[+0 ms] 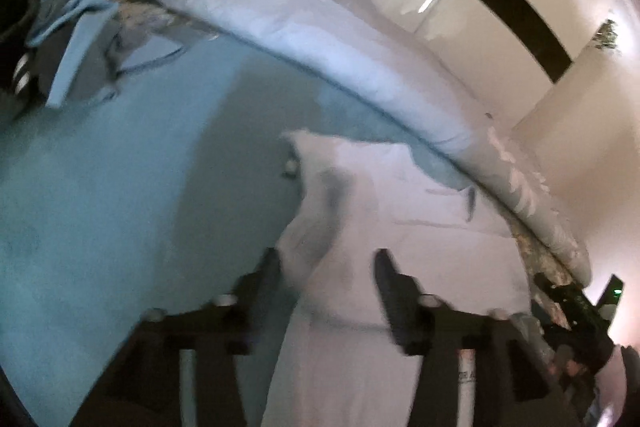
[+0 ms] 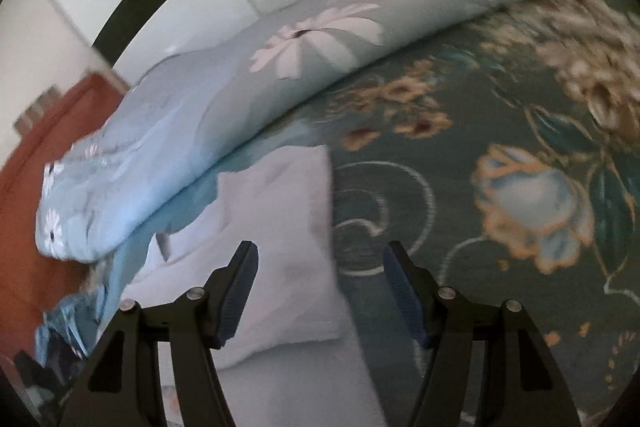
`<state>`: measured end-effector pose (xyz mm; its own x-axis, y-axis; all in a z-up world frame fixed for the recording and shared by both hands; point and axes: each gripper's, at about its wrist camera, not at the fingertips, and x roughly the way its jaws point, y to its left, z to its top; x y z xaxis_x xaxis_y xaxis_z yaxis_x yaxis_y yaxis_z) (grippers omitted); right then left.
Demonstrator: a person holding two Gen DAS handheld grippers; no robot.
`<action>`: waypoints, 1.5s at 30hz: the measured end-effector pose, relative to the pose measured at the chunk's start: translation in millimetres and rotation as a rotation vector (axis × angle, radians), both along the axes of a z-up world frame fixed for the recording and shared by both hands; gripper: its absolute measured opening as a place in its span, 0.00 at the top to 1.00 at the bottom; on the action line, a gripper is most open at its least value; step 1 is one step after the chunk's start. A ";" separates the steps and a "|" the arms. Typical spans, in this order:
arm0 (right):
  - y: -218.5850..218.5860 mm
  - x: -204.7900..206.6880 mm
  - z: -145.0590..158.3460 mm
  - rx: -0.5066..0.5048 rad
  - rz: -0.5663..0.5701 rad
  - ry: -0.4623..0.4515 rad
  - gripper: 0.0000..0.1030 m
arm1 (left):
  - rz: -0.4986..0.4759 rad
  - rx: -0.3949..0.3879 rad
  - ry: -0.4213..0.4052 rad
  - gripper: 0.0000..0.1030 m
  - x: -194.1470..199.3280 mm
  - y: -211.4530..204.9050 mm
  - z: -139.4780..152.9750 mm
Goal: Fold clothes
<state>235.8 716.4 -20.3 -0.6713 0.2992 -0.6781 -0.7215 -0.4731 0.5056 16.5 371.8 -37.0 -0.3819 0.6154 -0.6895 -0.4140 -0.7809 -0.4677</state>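
A white garment lies folded flat on the bed. My left gripper hovers over its near left edge with the jaws open; the cloth shows between the fingers, but the pads do not press it. In the right wrist view the same white garment lies at lower left. My right gripper is open above its right edge, where it meets the floral bedspread, and holds nothing. The picture is blurred.
A rolled pale-blue duvet with white daisies runs along the far side of the bed. A pile of blue and grey clothes sits on the teal sheet. White wardrobe doors stand behind.
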 end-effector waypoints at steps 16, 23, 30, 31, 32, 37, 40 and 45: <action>5.2 -15.6 -4.7 -0.006 0.161 0.073 0.35 | -0.136 -0.221 0.178 0.97 -27.3 43.8 22.4; -16.0 -38.9 1.9 0.123 0.270 0.030 0.38 | -0.216 -0.258 0.310 0.97 -27.7 60.5 50.7; -3.5 -28.0 -7.5 0.076 0.187 0.011 0.89 | -0.220 -0.204 0.313 0.97 -32.3 57.9 48.9; -2.1 -25.1 -7.3 0.070 0.178 0.025 0.90 | -0.223 -0.169 0.319 0.97 -32.4 56.4 52.7; -2.5 -21.5 -4.1 0.084 0.160 0.036 0.92 | -0.222 -0.138 0.329 0.97 -32.0 55.1 56.4; -6.1 -6.1 17.5 0.174 0.094 0.052 0.95 | -0.219 -0.159 0.306 0.97 -39.6 60.3 46.8; 4.3 -11.7 -0.4 0.086 0.091 0.028 0.95 | -0.210 -0.239 0.219 0.97 -52.4 64.8 15.6; 10.0 -15.3 -11.1 0.032 0.085 0.012 0.94 | -0.186 -0.268 0.151 0.93 -60.3 64.9 -8.1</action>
<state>220.5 726.4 -31.4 -0.7030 0.2621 -0.6612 -0.6722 -0.5484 0.4973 -43.8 436.7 -45.1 -0.3901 0.4888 -0.7803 -0.6097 -0.7722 -0.1789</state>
